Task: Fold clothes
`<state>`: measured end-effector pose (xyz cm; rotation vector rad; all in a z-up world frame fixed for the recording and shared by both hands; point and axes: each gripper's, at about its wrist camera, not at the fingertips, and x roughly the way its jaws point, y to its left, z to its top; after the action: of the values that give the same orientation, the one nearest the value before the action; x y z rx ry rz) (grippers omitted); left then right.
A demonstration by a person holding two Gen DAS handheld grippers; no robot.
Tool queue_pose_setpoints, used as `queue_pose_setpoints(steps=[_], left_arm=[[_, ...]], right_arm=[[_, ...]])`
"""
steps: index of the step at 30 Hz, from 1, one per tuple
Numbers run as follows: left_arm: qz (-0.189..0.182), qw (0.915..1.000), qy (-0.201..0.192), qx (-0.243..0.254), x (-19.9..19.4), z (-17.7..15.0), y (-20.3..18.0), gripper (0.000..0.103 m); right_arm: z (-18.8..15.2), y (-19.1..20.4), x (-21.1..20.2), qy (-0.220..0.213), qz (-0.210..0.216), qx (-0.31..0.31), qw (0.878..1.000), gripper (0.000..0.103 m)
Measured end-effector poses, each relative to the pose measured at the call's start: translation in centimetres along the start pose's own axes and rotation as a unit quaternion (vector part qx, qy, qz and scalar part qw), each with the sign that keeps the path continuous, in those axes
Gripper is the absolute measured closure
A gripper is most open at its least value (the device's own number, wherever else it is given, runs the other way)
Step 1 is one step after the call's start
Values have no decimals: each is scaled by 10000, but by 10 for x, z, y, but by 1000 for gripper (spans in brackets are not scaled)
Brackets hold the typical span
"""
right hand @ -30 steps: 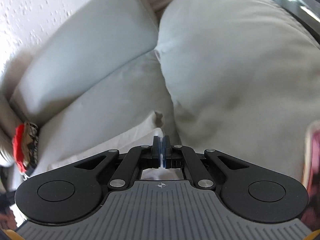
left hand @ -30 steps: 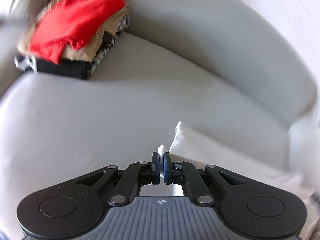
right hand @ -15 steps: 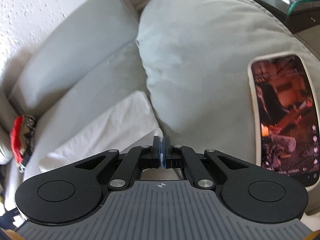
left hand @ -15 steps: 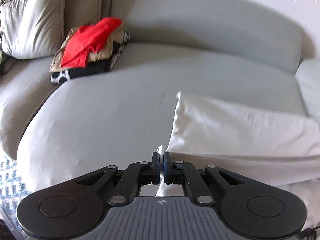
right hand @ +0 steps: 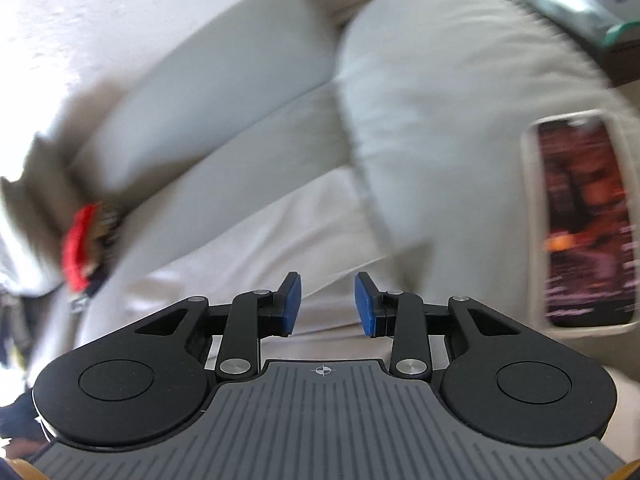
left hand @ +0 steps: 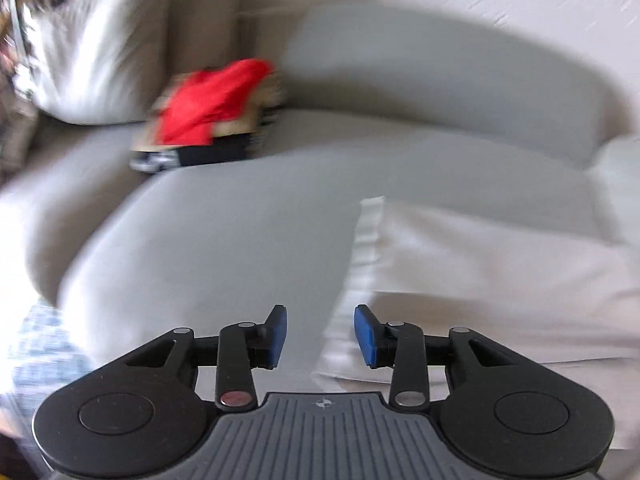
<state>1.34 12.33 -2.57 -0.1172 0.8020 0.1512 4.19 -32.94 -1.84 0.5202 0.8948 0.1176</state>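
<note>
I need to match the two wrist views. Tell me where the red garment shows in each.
Left wrist: red garment upper left of centre, on top of the clothes pile on the sofa.
Right wrist: red garment at the far left edge, seen edge-on and blurred.
Shared landmark: white cloth, lying ahead of both grippers.

Left gripper (left hand: 321, 336) and right gripper (right hand: 327, 304), half a second ago each clamped on an edge of the white garment (left hand: 480, 264), now spread wide with nothing between the blue pads (left hand: 366, 334). Garment released, lying folded on the sofa seat (left hand: 224, 232). Both views newly motion-blurred; phone (right hand: 584, 220) shifted slightly lower in frame.
</note>
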Motion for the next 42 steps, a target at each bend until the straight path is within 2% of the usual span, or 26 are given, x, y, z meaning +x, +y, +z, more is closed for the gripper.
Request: queue_pose_setpoints(steps=[1,4,8,12,14,17,21,23,25,26,27,28,29,31,32,35,37,39,40,42], left_arm=[[-316,9995,-73,50,-3,-2,-9,68],[-921,9939,-11,614,6,-7,-44,65],[-1074,9892,184,982,30,-9,-72,64],[-1019,9858,81,1331,51,1,-81,59],[-1096,9829,62,1481,64,9,-82,53],[-1210,9799,472,1515,95,24,-82,52],[-1300,9761,1156,1304,133,36,-79,53],[-1313,9736,1450,1177,143,38,-75,56],[-1729,9629,1756,1099,144,36,-68,58],[-2112,9511,1978,1080,139,34,-63,59],[-2518,9362,2209,1063,133,32,-57,61],[-2882,9198,2411,1128,121,27,-51,69],[-3233,9018,2604,1206,107,22,-44,71],[-3327,8976,2465,1513,67,9,-27,70],[-3207,9034,2346,1613,50,3,-17,71],[-2642,9340,1763,1636,14,-8,1,67],[-2252,9550,1300,1424,6,-10,0,64],[-1830,9722,811,1214,5,-12,-9,64],[-1615,9790,565,1106,4,-13,-13,64],[-1692,9801,396,957,14,-20,-33,64]], right_arm=[[0,9,5,89,94,-122,9998,66],[-2,34,23,214,48,-498,9985,63],[3,51,45,317,-14,-721,9969,50],[14,52,70,458,-48,-795,9958,48],[19,51,90,629,16,-814,9947,48],[28,50,122,866,-116,-678,9939,53],[43,44,151,1107,-366,-490,9920,54],[45,38,163,1611,-394,-416,9853,53],[45,30,162,2179,-190,-282,9754,53],[44,27,158,2464,-44,-208,9689,53],[39,27,144,2787,193,-281,9598,54],[33,28,131,3107,435,-361,9488,55],[26,30,110,3196,539,-594,9442,55],[9,34,65,3047,542,-1021,9454,53],[2,36,48,2924,507,-1169,9478,52],[-10,39,21,2357,356,-1198,9637,49],[-13,43,25,1882,198,-1028,9765,49],[-17,49,32,1404,33,-915,9859,51],[-19,52,39,1165,-11,-936,9888,51],[-25,58,57,829,-146,-954,9919,56]])
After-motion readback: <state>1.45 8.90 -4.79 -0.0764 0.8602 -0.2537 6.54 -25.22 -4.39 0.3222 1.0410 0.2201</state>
